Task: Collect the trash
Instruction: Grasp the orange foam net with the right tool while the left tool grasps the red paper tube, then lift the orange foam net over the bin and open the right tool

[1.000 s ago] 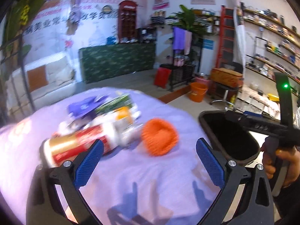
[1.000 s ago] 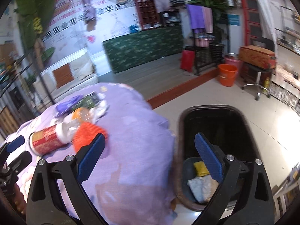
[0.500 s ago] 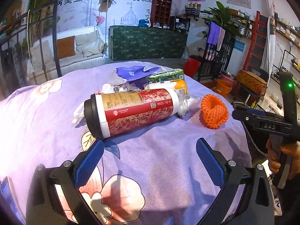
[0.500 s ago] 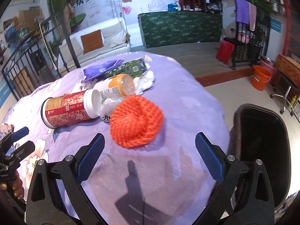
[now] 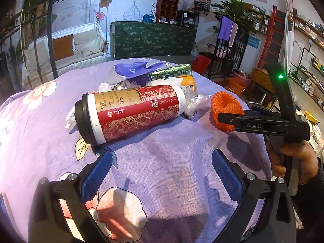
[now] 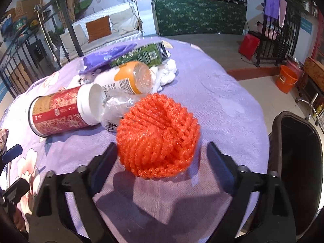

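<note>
An orange foam net (image 6: pixel 158 135) lies on the purple flowered tablecloth (image 6: pixel 222 105). My right gripper (image 6: pixel 162 158) is open, its fingers on either side of the net's near edge; it shows from the side in the left wrist view (image 5: pixel 226 118) against the net (image 5: pixel 222 105). A red and gold paper cup (image 5: pixel 129 111) lies on its side left of the net, also in the right wrist view (image 6: pixel 60 111). My left gripper (image 5: pixel 162 168) is open and empty, just short of the cup.
Behind the cup lie an orange-and-white bottle (image 6: pixel 125 79), a green carton (image 6: pixel 139 54), a purple bag (image 5: pixel 137 68) and crumpled white tissue (image 6: pixel 168 73). A black trash bin (image 6: pixel 297 162) stands off the table's right edge.
Both grippers have moved forward over the table. The right one has swung from above the bin to the orange net, which now sits between its open fingers.
</note>
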Action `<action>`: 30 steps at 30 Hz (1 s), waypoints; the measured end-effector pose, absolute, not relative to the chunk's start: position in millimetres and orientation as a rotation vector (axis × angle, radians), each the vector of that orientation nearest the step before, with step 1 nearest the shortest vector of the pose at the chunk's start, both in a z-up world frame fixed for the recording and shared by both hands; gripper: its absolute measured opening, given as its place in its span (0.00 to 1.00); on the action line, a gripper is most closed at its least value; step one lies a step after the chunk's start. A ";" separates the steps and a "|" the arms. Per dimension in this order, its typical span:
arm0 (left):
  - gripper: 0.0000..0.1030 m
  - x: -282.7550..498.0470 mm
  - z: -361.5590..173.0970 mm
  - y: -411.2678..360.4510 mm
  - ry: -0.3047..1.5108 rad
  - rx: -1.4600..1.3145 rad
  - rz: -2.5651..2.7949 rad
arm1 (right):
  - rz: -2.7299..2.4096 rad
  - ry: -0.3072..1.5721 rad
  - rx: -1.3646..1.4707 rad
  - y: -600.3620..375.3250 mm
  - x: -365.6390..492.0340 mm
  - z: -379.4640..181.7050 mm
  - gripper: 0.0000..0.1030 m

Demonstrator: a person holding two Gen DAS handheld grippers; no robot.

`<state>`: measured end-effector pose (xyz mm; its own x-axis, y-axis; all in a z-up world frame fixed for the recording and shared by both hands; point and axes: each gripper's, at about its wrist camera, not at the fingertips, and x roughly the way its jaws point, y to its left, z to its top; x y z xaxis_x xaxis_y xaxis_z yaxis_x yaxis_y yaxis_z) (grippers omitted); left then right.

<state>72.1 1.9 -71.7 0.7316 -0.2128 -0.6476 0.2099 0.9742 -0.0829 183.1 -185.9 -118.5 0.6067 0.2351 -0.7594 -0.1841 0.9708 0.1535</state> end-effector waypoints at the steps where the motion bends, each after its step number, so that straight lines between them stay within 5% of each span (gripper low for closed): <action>1: 0.94 72.3 -72.0 2.2 0.715 -0.003 -0.234 | 0.250 0.898 0.066 -185.3 184.6 -120.8 0.65; 5: 0.94 75.0 -71.9 2.1 0.721 0.019 -0.231 | 0.268 0.903 0.077 -183.9 184.1 -123.9 0.40; 8: 0.94 80.9 -68.4 1.7 0.721 0.060 -0.242 | 0.289 0.902 0.089 -185.2 182.4 -121.9 0.31; 20: 0.94 139.9 -43.8 -18.9 0.739 0.625 -0.357 | 0.324 0.851 0.119 -195.7 159.2 -106.0 0.27; 30: 0.92 204.7 -88.4 -32.8 1.019 0.955 -0.417 | 0.301 0.858 0.183 -218.7 143.7 -107.5 0.27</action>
